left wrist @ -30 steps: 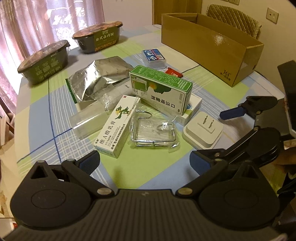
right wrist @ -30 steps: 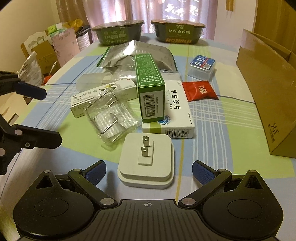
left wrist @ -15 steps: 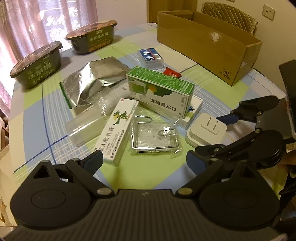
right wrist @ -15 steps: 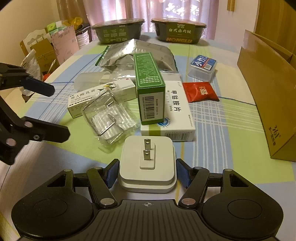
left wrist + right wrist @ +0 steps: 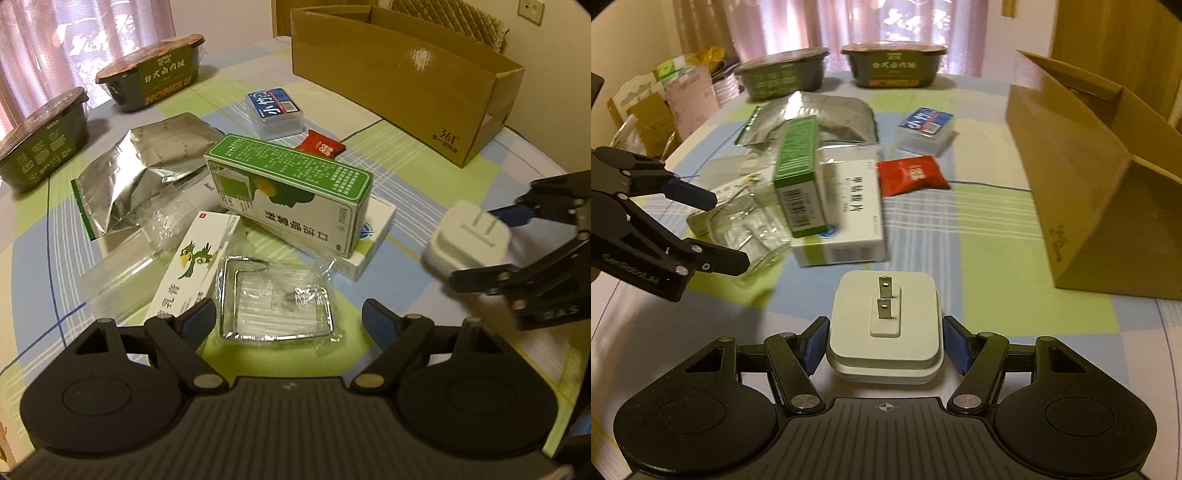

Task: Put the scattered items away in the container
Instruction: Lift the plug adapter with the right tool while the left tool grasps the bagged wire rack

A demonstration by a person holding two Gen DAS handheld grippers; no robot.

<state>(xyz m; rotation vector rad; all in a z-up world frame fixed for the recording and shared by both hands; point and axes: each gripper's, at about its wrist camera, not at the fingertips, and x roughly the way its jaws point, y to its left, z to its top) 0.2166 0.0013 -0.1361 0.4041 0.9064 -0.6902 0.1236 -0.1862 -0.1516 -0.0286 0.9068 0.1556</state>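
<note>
My right gripper (image 5: 885,345) is shut on a white plug adapter (image 5: 884,325) and holds it above the tablecloth, prongs up. The left wrist view shows that adapter (image 5: 469,243) raised at the right edge. The brown cardboard box (image 5: 1089,184) stands open to its right. My left gripper (image 5: 286,315) is open, low over a wire rack in a clear bag (image 5: 277,302). Beside the rack lie a parrot-print box (image 5: 192,266), a green medicine box (image 5: 291,192) on top of a white one (image 5: 369,251), a foil pouch (image 5: 147,166), a red sachet (image 5: 321,146) and a blue card case (image 5: 275,110).
Two dark lidded meal bowls (image 5: 155,85) (image 5: 40,144) stand at the table's far left by the curtain. A quilted chair back (image 5: 450,18) rises behind the cardboard box (image 5: 406,74). Bare checked tablecloth (image 5: 997,280) lies between the adapter and the box.
My right gripper closed on the plug adapter and raised it off the table. My left gripper moved forward and down, close over the bagged wire rack.
</note>
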